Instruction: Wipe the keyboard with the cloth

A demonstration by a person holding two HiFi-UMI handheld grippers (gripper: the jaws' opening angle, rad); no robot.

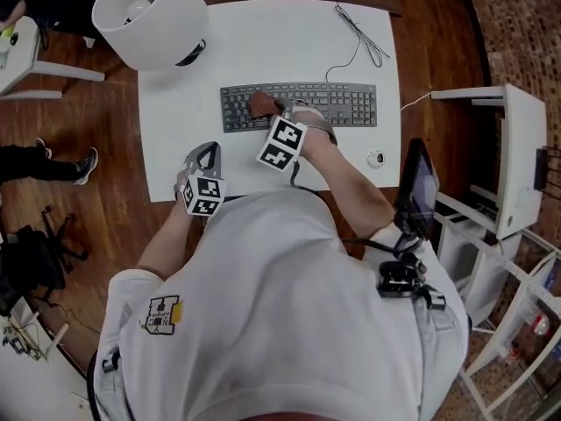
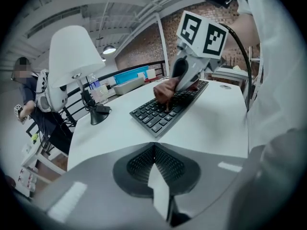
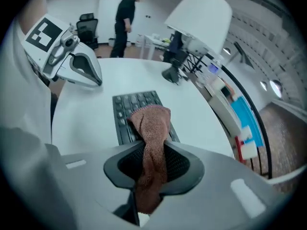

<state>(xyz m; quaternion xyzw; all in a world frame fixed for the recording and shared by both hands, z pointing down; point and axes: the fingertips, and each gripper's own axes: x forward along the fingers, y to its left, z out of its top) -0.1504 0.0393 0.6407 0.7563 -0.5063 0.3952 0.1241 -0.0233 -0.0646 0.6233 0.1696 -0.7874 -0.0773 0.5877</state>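
A dark keyboard (image 1: 346, 103) lies across the middle of the white table (image 1: 263, 42). A brown cloth (image 1: 261, 103) rests on its left half, and my right gripper (image 1: 276, 110) is shut on it. In the right gripper view the cloth (image 3: 152, 128) hangs from between the jaws onto the keyboard (image 3: 125, 111). My left gripper (image 1: 209, 152) hovers near the table's front left edge, jaws shut with nothing between them. The left gripper view shows the keyboard (image 2: 160, 114) ahead, with the cloth (image 2: 165, 91) pressed on it under the right gripper (image 2: 184, 78).
A white desk lamp (image 1: 145, 16) stands at the table's back left. A thin cable (image 1: 355, 38) runs from the keyboard toward the back. A small round white object (image 1: 376, 157) lies at the front right. A white shelf unit (image 1: 504, 160) stands to the right.
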